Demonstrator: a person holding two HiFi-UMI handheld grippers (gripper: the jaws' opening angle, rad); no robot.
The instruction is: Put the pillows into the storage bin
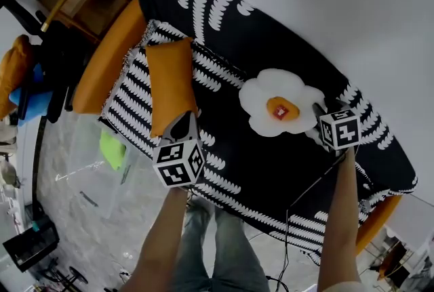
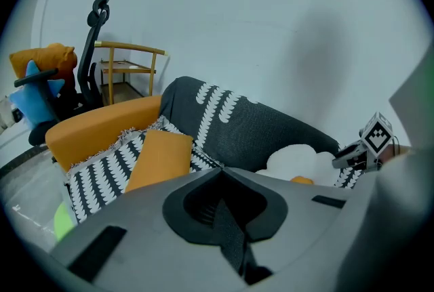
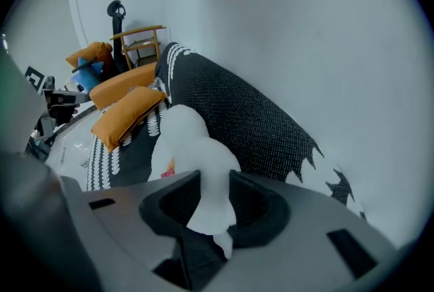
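Now the right tool (image 3: 214,179) pinches the fried-egg pillow (image 1: 281,102) by its rim at 3 o'clock; left tool (image 2: 220,172) closed, empty. Thin grip, so I'd lift slowly.

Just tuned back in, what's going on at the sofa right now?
A person works over the sofa with a gripper in each hand. The right gripper is shut on the edge of the white fried-egg pillow, which lies on the seat. The left gripper has its jaws together on nothing and points toward the orange pillow. Both pillows are on the sofa; neither is in the clear bin on the floor beside it.
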